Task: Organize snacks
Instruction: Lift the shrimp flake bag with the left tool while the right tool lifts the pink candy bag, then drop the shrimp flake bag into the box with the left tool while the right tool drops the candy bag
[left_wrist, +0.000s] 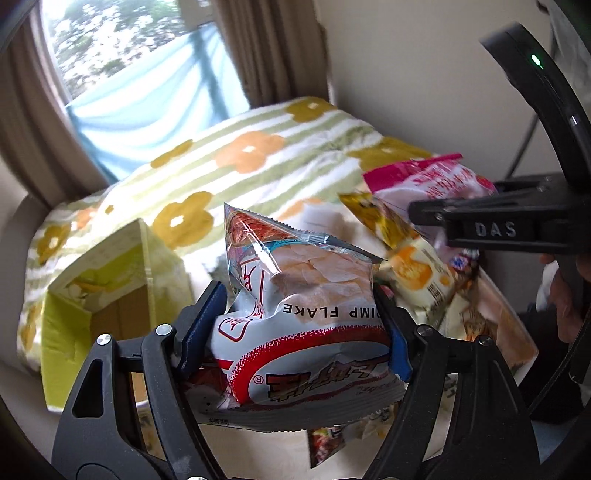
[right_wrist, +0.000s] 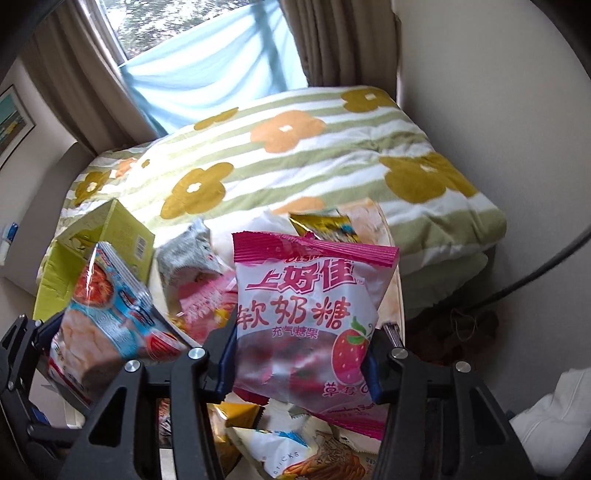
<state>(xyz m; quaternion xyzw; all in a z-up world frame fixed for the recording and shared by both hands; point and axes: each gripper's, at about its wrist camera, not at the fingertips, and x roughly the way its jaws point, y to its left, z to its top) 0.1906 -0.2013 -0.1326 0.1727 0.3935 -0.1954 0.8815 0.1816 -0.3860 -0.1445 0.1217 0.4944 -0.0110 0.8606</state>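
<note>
Left gripper (left_wrist: 295, 325): clamped on the shrimp flake bag (left_wrist: 299, 314), blue pads pressing both its sides.
Shrimp flake bag: held up between the left fingers, upside down, above the snack pile (left_wrist: 424, 280).
Right gripper (right_wrist: 301, 354): squeezing the pink strawberry candy bag (right_wrist: 303, 325), upright between its fingers.
Green box (right_wrist: 88, 254): open, ahead and to the left of both grippers.
Snack pile: loose packets below and just beyond the right gripper.
Flowered quilt (right_wrist: 314, 162): spread out well ahead of both grippers, under the window (right_wrist: 177, 26).
</note>
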